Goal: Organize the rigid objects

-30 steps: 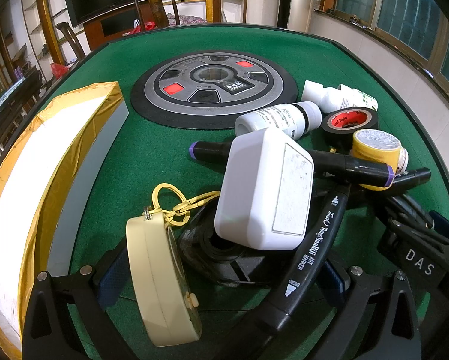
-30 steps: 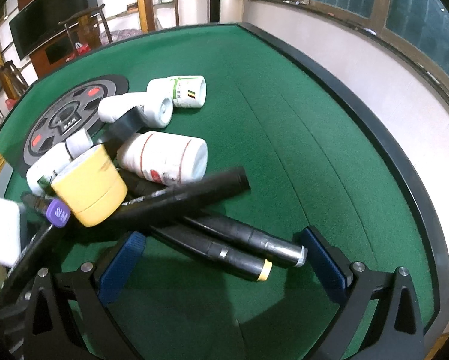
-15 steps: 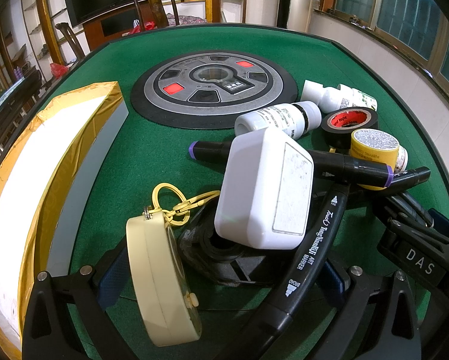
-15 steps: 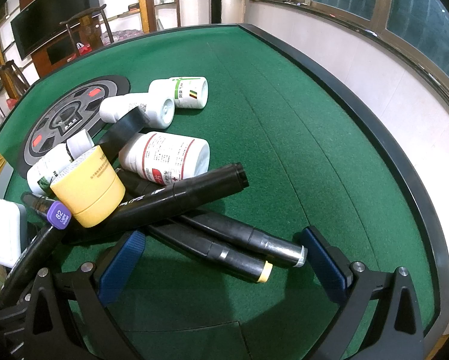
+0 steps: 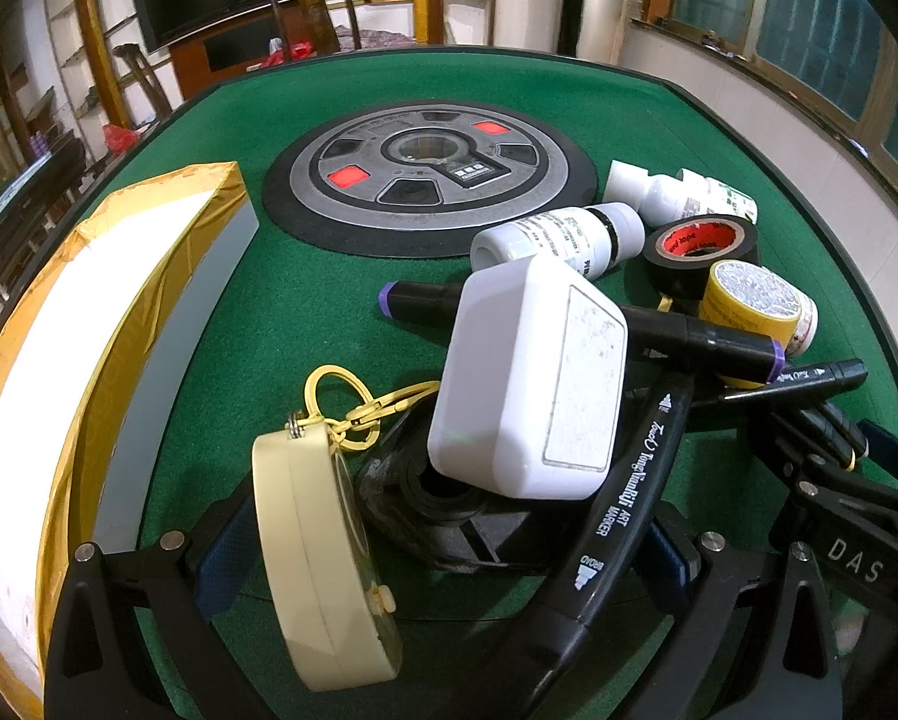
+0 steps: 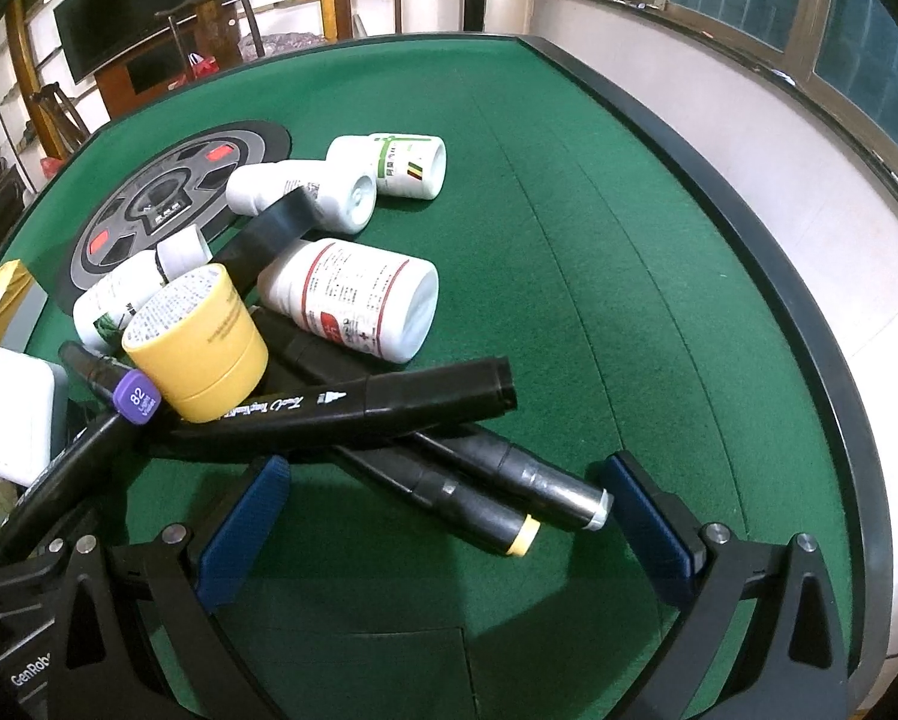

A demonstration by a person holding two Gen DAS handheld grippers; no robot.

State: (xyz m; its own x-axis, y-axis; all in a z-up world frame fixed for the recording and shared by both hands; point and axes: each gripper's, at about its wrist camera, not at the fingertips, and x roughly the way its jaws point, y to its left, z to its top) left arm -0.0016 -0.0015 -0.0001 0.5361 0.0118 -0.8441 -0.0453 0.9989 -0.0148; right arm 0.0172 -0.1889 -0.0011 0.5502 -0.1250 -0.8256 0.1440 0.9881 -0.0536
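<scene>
- left gripper (image 5: 449, 546) has its jaws spread wide and empty, sitting low over the green desk (image 5: 305, 276) with the near end of the pile between them
- in that pile: a cream round case (image 5: 323, 558) on a yellow key ring standing on edge, a white boxy container (image 5: 526, 378) leaning on a black lump, plus a black art marker (image 5: 622, 492) crossing the right finger
- right gripper (image 6: 443, 516) jaws are also wide open, nothing held, and two dark pens (image 6: 496, 492) lie on the felt between them
- another black marker (image 6: 353, 414) lies across those pens, with a yellow tub (image 6: 200, 348) and a red-label white bottle (image 6: 353, 294) just behind it
- further back there are more white bottles and a roll of black tape (image 5: 700, 252)
- gold-edged box (image 5: 59, 372) sits off on the left side, and a round grey disc (image 5: 431, 174) in the middle of the desk
</scene>
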